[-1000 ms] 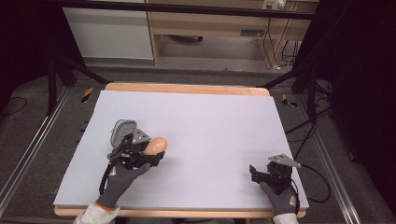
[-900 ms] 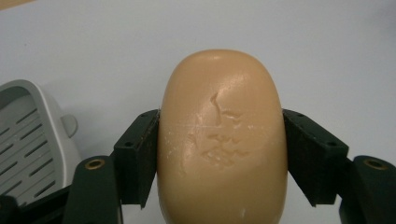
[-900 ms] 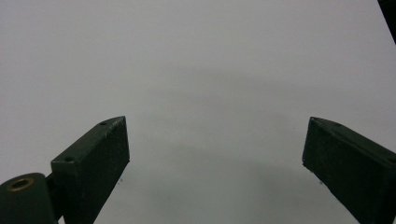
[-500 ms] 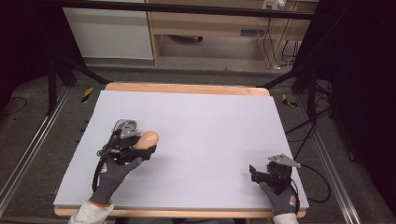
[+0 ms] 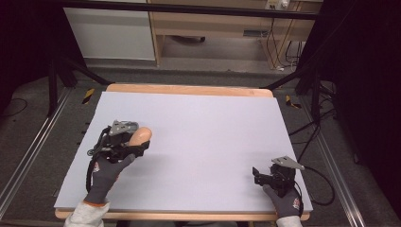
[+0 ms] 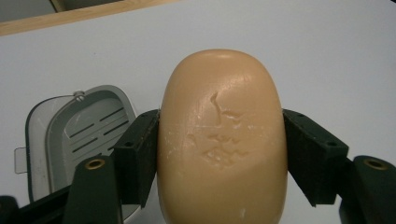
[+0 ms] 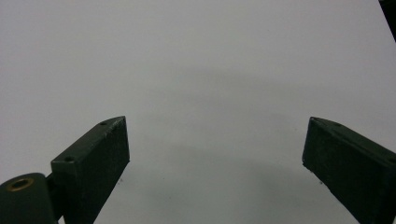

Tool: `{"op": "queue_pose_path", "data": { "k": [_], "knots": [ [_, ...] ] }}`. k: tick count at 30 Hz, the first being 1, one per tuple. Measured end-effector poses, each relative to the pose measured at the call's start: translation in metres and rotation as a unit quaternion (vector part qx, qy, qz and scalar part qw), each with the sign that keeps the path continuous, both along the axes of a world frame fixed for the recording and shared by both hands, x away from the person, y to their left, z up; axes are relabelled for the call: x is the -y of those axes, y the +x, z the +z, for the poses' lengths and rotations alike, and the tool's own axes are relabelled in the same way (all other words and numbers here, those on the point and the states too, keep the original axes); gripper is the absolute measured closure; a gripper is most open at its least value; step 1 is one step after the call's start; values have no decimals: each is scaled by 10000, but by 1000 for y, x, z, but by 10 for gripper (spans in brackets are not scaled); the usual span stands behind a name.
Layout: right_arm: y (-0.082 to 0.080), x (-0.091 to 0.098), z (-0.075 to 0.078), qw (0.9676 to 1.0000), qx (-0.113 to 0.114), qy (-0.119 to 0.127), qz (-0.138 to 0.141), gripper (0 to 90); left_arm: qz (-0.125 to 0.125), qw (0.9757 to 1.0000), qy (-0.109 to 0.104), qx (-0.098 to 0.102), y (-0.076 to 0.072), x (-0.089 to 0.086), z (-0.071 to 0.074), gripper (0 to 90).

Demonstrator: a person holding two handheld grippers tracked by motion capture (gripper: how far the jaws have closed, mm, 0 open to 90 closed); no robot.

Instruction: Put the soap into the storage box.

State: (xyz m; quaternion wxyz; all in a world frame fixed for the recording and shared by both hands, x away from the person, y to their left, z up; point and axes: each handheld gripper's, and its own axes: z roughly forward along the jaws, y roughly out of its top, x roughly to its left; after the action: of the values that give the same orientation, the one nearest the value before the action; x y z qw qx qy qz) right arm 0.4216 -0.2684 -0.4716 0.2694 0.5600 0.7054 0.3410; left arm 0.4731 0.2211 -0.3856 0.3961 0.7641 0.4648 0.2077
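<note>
Since the earlier frames the left gripper (image 5: 135,144) has carried the tan soap bar (image 6: 222,140) leftward and a little farther up the counter (image 5: 208,127), while the right gripper (image 5: 265,176) sits where it was near the front right corner. In the left gripper view the soap is clamped between the two black fingers (image 6: 137,158), one on each long side, its far end jutting well past them. Just beside it on the left lies a grey soap dish (image 6: 74,140) with a slotted floor, resting on the counter. The right gripper's fingers (image 7: 93,158) are spread wide with nothing between them, above bare counter.

Soap is smooth and rounded, so the likeliest trouble is the bar squirting forward out of the grip if the squeeze tightens or the hand tilts. Lowered off-centre, it could also catch the dish's rim and tip or shove the light dish, since the other gripper is well apart and not steadying it.

No brand or label is readable; the soap's top face carries a worn, chipped impression, possibly a stamped mark, too eroded to read.
</note>
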Motion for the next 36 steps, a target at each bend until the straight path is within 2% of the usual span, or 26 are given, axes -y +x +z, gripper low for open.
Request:
{"op": "queue_pose_path", "data": {
  "k": [14, 27, 36],
  "knots": [
    [0, 0, 0, 10000, -7, 11, -2, 76, 323, 9995, -64, 26, 10, -19, 1, 316],
    [1, 1, 0, 10000, -17, 16, 20, 76, 637, 9979, -70, -54, 24, -36, -10, 316],
    [1, 1, -1, 10000, -30, 39, -11, 76, 784, 9968, -50, -121, 33, -41, -19, 316]
  ]
}}
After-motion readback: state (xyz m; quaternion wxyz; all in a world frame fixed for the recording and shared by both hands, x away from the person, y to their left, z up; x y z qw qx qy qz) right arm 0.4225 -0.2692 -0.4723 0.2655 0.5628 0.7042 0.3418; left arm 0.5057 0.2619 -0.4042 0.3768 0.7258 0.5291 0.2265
